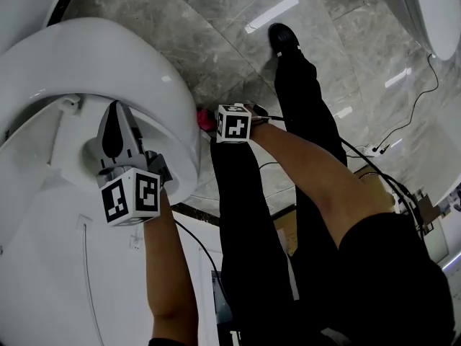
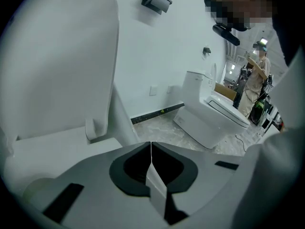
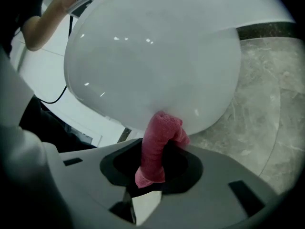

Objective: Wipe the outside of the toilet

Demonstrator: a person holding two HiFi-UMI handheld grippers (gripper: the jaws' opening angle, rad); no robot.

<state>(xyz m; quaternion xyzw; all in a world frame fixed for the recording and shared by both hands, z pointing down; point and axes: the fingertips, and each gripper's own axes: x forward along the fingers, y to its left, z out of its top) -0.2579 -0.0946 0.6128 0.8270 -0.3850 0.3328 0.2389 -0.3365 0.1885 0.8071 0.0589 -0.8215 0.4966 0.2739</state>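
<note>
Glossy white rounded toilet (image 3: pixel 152 56) — pink cloth (image 3: pixel 157 142) against it

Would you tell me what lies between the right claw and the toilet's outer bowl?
A pink cloth, clamped in the right claw, touches the toilet; the right gripper view shows it.

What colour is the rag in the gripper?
Pinkish red. The rag shows best in the right gripper view.
</note>
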